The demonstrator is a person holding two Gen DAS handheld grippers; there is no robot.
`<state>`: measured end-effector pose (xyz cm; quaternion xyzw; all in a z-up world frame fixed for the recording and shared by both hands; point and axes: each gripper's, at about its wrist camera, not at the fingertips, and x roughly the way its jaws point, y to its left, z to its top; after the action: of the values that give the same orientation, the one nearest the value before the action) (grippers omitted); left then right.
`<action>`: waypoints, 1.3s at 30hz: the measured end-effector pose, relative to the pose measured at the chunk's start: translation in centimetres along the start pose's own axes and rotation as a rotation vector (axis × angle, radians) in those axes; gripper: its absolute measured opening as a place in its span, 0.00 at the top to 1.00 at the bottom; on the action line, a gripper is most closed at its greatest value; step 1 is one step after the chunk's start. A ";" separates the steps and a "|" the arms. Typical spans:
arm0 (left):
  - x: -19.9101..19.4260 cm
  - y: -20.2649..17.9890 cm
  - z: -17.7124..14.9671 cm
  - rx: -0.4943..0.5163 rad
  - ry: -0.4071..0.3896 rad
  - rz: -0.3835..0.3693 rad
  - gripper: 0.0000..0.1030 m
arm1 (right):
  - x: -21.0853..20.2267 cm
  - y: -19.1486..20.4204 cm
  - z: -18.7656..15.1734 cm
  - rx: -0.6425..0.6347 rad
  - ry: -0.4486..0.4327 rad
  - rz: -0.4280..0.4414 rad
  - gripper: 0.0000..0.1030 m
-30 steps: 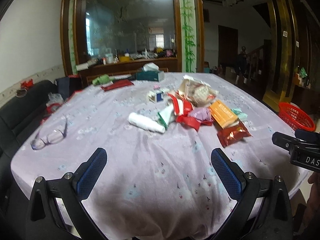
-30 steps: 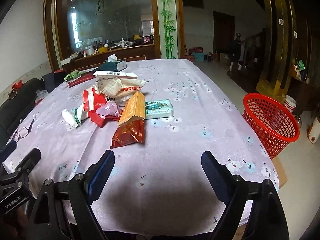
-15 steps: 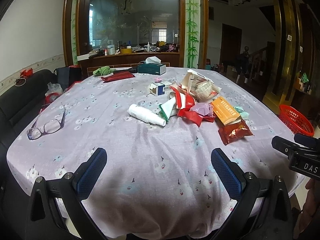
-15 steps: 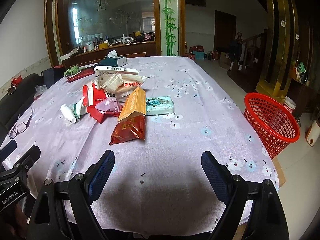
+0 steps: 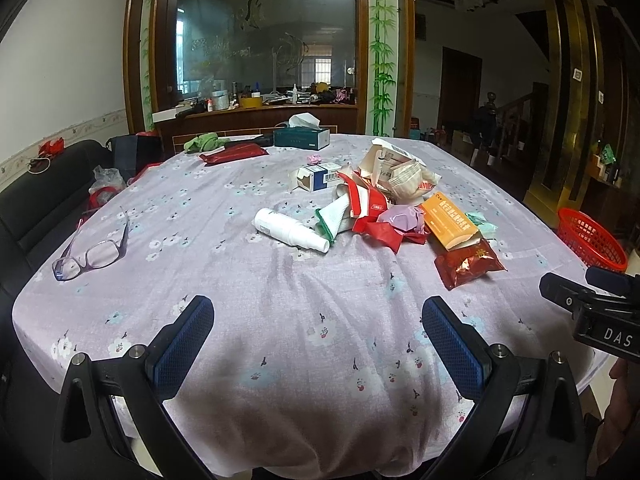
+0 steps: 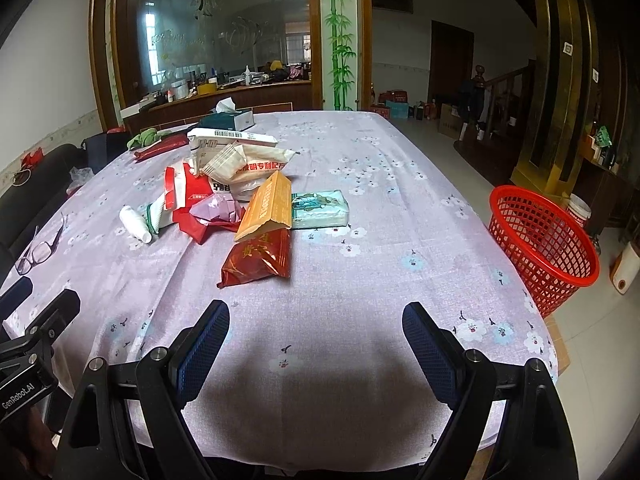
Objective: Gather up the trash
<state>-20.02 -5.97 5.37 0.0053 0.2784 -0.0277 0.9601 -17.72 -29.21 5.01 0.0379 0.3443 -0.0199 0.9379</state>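
Observation:
A heap of trash lies mid-table: a white bottle (image 5: 290, 233), a dark red wrapper (image 5: 468, 266) (image 6: 258, 260), an orange box (image 5: 450, 220) (image 6: 268, 206), crumpled red and purple paper (image 5: 394, 224), white packets (image 6: 240, 160) and a pale green tissue pack (image 6: 320, 209). A red mesh basket (image 6: 540, 242) (image 5: 592, 238) stands on the floor right of the table. My left gripper (image 5: 318, 334) hangs open over the near table edge, empty. My right gripper (image 6: 316, 340) is open and empty too, short of the wrapper.
Eyeglasses (image 5: 90, 254) lie at the table's left. A teal tissue box (image 5: 302, 136), a green cloth (image 5: 202, 142) and a red pouch (image 5: 234, 155) sit at the far end. A black sofa (image 5: 32, 200) runs along the left. The lilac tablecloth (image 6: 400, 200) is bare on the right.
Both views have shifted slightly, rising and steadying, with the trash heap a little nearer. Both grippers stay open and empty; nothing on the table has moved.

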 end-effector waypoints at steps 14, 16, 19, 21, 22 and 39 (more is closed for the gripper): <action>0.1 -0.2 -0.1 -0.003 0.010 -0.006 0.00 | 0.5 0.4 0.0 -0.007 0.019 0.006 0.11; 0.3 -0.1 -0.1 -0.005 0.014 -0.008 0.00 | 0.6 0.4 0.0 -0.008 0.024 0.009 0.11; 0.6 0.3 -0.2 -0.014 0.024 -0.009 0.00 | 0.9 0.4 0.0 -0.004 0.033 0.018 0.11; 0.9 0.6 -0.1 -0.021 0.033 -0.010 0.00 | 1.1 0.2 0.0 0.003 0.042 0.034 0.11; 1.0 0.9 0.0 -0.025 0.035 -0.010 0.00 | 1.2 0.1 0.1 0.010 0.049 0.046 0.11; 5.8 6.5 4.2 -0.180 0.160 -0.076 0.04 | 7.9 0.2 3.5 0.120 0.238 0.283 0.21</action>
<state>-12.54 0.09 5.83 -0.0893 0.3553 -0.0384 0.9297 -9.50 -29.36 2.57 0.1439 0.4420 0.0961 0.8801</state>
